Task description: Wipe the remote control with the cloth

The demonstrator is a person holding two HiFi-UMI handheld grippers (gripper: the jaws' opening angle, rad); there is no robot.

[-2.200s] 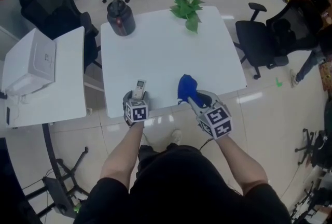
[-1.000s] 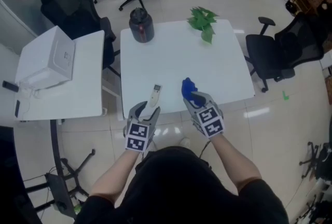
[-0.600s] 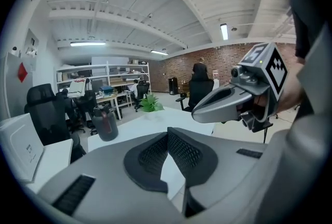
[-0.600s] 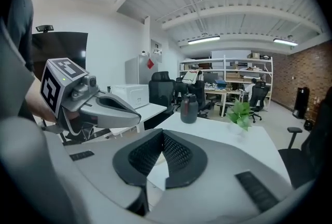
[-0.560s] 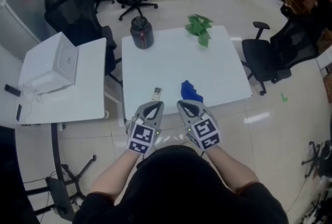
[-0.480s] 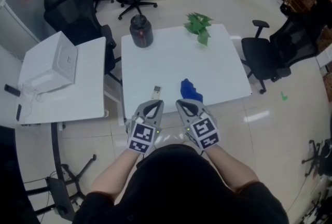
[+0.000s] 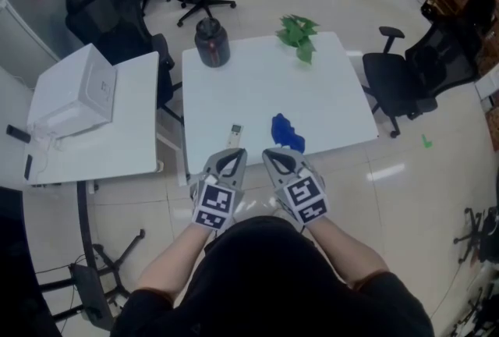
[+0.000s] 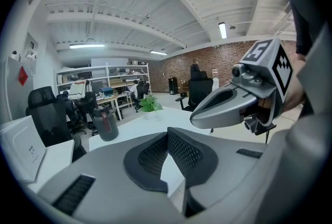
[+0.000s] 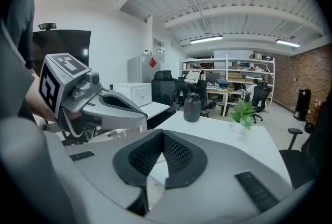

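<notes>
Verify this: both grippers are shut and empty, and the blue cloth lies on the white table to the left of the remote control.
Wrong side. In the head view the blue cloth lies on the white table to the right of the remote control, not to its left. The rest stands: the left gripper and the right gripper are both shut and empty, as their own views show.
</notes>
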